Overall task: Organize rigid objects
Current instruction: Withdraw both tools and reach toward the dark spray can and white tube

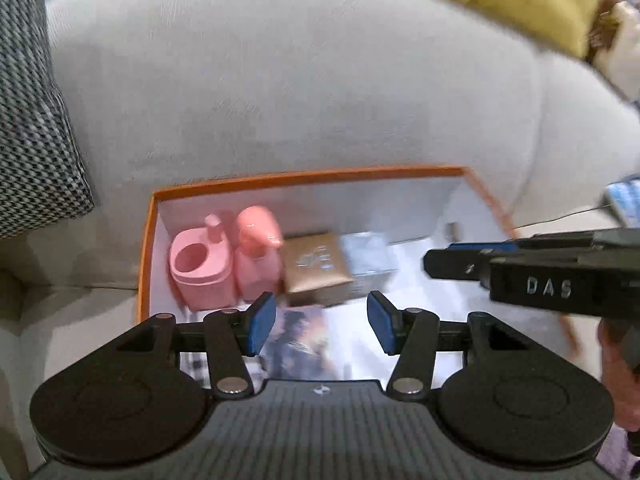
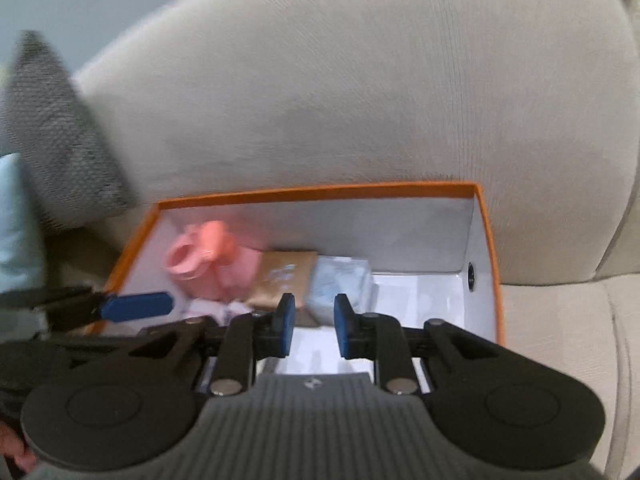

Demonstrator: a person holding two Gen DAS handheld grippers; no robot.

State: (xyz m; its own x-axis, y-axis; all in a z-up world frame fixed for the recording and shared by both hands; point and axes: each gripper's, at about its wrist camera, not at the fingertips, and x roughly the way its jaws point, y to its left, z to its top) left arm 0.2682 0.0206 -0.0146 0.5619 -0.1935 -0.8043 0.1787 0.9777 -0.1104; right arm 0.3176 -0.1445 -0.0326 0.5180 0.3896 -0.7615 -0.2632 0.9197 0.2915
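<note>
The right gripper (image 2: 314,326), narrowly parted and empty, and the wider, empty left gripper (image 1: 321,322) hover low-centre over the orange box (image 2: 320,192), where a careless dip could topple the pink bottle (image 1: 258,256) at its left end.

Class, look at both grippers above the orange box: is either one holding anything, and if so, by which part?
Nothing is held. The left gripper and the right gripper both show bare space between their fingers, above the orange box.
</note>
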